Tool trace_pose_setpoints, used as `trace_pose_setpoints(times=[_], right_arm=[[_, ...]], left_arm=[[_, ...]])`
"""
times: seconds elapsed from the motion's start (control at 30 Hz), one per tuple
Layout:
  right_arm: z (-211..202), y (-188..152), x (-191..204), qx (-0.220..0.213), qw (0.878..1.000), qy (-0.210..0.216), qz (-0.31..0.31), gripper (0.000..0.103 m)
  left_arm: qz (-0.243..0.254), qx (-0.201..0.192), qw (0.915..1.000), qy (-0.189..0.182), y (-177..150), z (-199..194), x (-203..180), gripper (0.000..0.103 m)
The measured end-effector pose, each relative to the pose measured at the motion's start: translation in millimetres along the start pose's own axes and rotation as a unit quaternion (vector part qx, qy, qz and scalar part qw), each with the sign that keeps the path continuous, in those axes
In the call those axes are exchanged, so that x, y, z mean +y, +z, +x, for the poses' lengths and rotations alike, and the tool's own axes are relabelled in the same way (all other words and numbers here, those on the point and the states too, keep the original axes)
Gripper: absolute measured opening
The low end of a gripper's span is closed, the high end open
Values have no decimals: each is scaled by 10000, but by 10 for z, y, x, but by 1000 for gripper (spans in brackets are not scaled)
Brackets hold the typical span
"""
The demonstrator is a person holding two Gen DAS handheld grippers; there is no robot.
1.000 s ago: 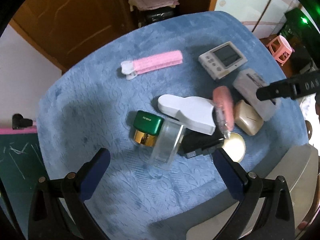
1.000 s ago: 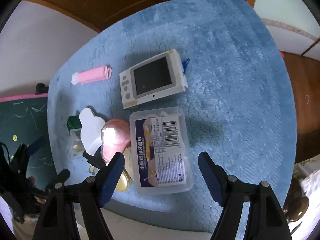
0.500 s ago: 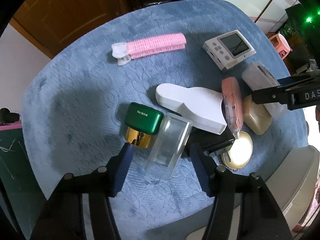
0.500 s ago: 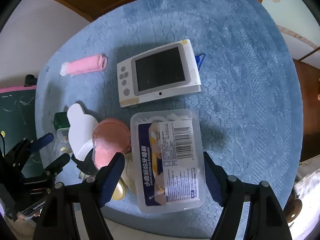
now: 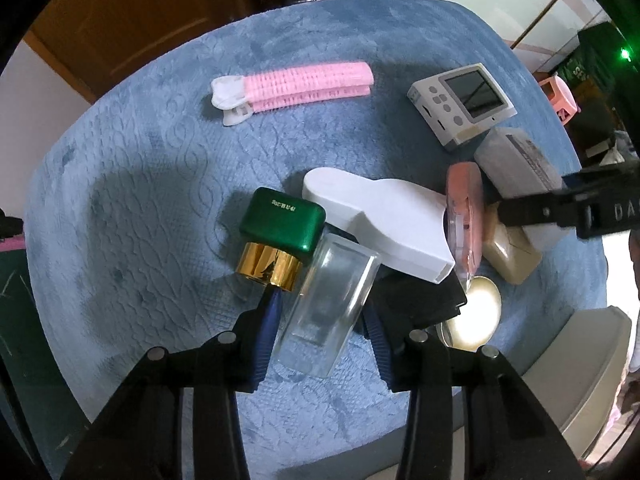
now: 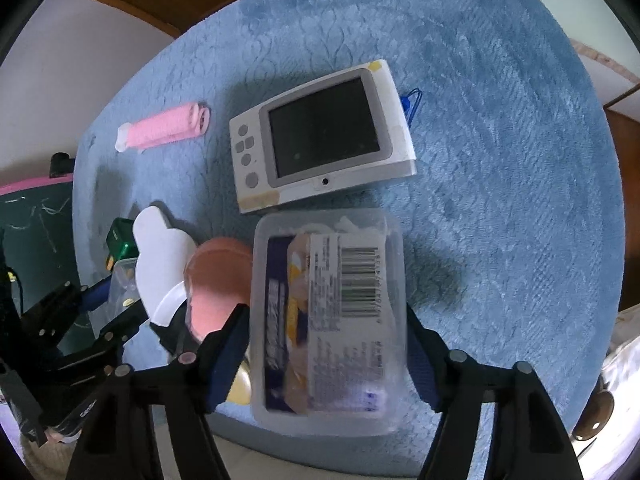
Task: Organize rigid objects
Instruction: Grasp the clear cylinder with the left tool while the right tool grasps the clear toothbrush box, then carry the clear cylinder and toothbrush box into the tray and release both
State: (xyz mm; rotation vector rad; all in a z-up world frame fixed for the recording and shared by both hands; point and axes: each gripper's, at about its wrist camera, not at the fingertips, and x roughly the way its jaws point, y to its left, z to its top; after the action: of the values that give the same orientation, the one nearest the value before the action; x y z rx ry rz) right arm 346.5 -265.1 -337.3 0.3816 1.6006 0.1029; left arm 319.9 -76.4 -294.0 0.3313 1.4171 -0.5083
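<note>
On the blue cloth-covered table (image 5: 160, 184), my left gripper (image 5: 322, 314) has closed on a clear plastic box (image 5: 328, 312) that lies beside a green-capped gold bottle (image 5: 280, 236). My right gripper (image 6: 326, 348) has its fingers against both sides of a clear labelled box (image 6: 328, 316) at the table's front edge. A white flat case (image 5: 384, 220), a pink round case (image 5: 464, 208), a beige case (image 5: 512, 256), a black piece (image 5: 420, 296) and a gold lid (image 5: 476, 312) lie in a heap between the two.
A pink hair roller clip (image 5: 296, 82) lies at the far left and a white screen device (image 6: 320, 138) behind the labelled box. Wooden cabinet doors (image 5: 132, 20) stand behind the table. A green chalkboard (image 6: 32, 232) is at the left. A beige surface (image 5: 592, 360) adjoins the table's front.
My left gripper moved forward and its fingers closed from wide open onto the clear box. My right gripper moved forward and narrowed around the labelled box.
</note>
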Motion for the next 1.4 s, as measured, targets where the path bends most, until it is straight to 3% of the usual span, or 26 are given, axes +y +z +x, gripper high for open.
trace_pose_setpoints(times=[0.13,0.4,0.63,1.03,1.4], right_arm=[[0,11,106,88,9997,-155,-152,71],[37,100,265,165,9996,-180,112,70],[-71,11,279,-79,9991,-412,77,66],[-520,-833,124,-451,9985,-317,-58,66],[-1229,-1492,194,-1086,9936,20,-309,66]], left_arm=[[-7,6,10000,23,88,34,13,46],[-170,-42,9998,-16,57,49,89,45],[-165,-123,9996,185,-113,10,29,33],[-322,-318,9988,168,-552,-271,-23,32],[-268,-1006,9946,-26,-852,-1203,-310,32]])
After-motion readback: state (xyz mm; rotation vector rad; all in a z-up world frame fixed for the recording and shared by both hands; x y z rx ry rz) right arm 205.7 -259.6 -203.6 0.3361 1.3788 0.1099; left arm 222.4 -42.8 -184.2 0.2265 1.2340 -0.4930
